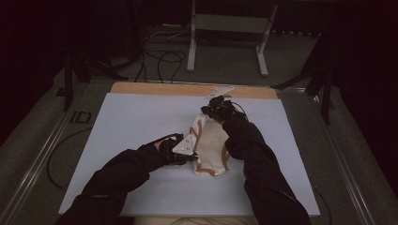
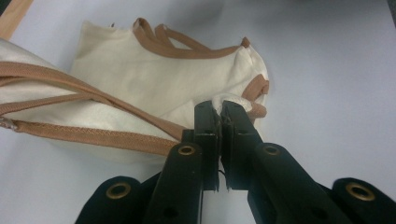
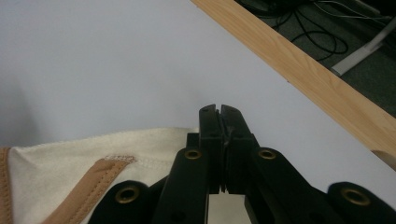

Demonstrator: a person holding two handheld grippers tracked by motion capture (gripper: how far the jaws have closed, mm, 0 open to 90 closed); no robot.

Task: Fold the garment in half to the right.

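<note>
A cream garment with tan trim (image 1: pixel 211 147) is seen lying on the white table (image 1: pixel 136 126), a little right of the middle, well clear of the left and right edges and about midway between the near edge and the far edge, where a wooden strip (image 1: pixel 155 88) runs. It is bunched and folded rather than spread flat, and its tan binding (image 2: pixel 88 135) is seen running in bands across the cream cloth in the left gripper view.

The left gripper (image 1: pixel 190 157) is held at the garment's near left side. Its jaws are closed almost fully together, and a small fold of cream cloth (image 2: pixel 224 100) is pinched between their tips (the fold stands up just above the black pads).

The right gripper (image 1: pixel 211 110) is held at the garment's far end, toward the wooden strip. Its jaws are pressed together as well, with barely a slit left between them. In the right gripper view the cream cloth (image 3: pixel 93 154) is seen reaching under and up to the jaws from the left, and it appears to be caught low between them, though the exact point of contact is hidden by the gripper body.

Both forearms, in black sleeves (image 1: pixel 263 178), are seen coming in from the near edge of the table.
</note>
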